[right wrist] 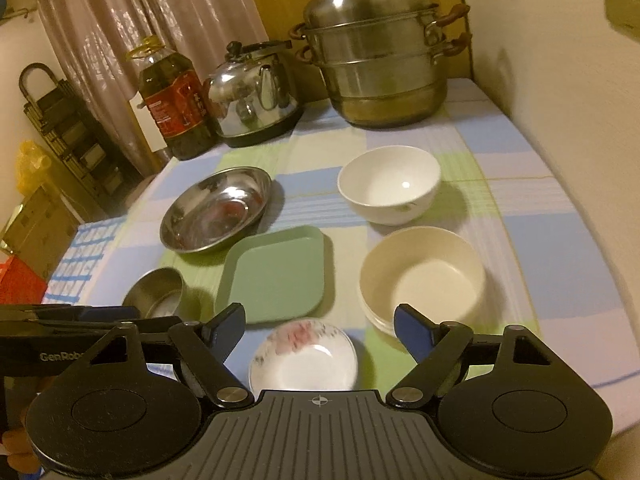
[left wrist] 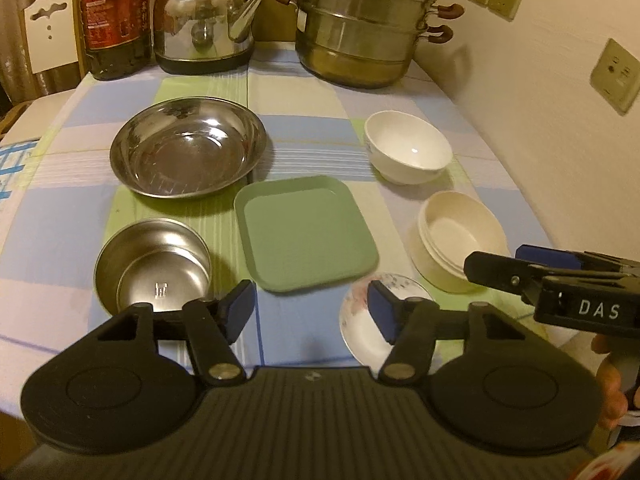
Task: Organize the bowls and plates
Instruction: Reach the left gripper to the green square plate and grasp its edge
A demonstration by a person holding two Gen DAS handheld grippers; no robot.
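On the checked cloth lie a wide steel plate (left wrist: pixel 188 146) (right wrist: pixel 216 208), a small steel bowl (left wrist: pixel 154 266) (right wrist: pixel 158 292), a green square plate (left wrist: pixel 306 232) (right wrist: pixel 276 274), a white bowl (left wrist: pixel 408 146) (right wrist: pixel 390 184), a stack of cream bowls (left wrist: pixel 460 234) (right wrist: pixel 422 278) and a small flowered dish (left wrist: pixel 368 320) (right wrist: pixel 304 356). My left gripper (left wrist: pixel 312 312) is open and empty above the near edge, between the steel bowl and the flowered dish. My right gripper (right wrist: pixel 320 330) is open and empty just over the flowered dish; it also shows in the left wrist view (left wrist: pixel 520 264) beside the cream bowls.
At the back stand an oil bottle (left wrist: pixel 114 20) (right wrist: pixel 176 100), a steel kettle (left wrist: pixel 208 20) (right wrist: pixel 252 96) and a stacked steamer pot (left wrist: pixel 364 24) (right wrist: pixel 380 60). A wall (left wrist: pixel 540 80) runs along the table's right side. A chair back (left wrist: pixel 50 38) stands far left.
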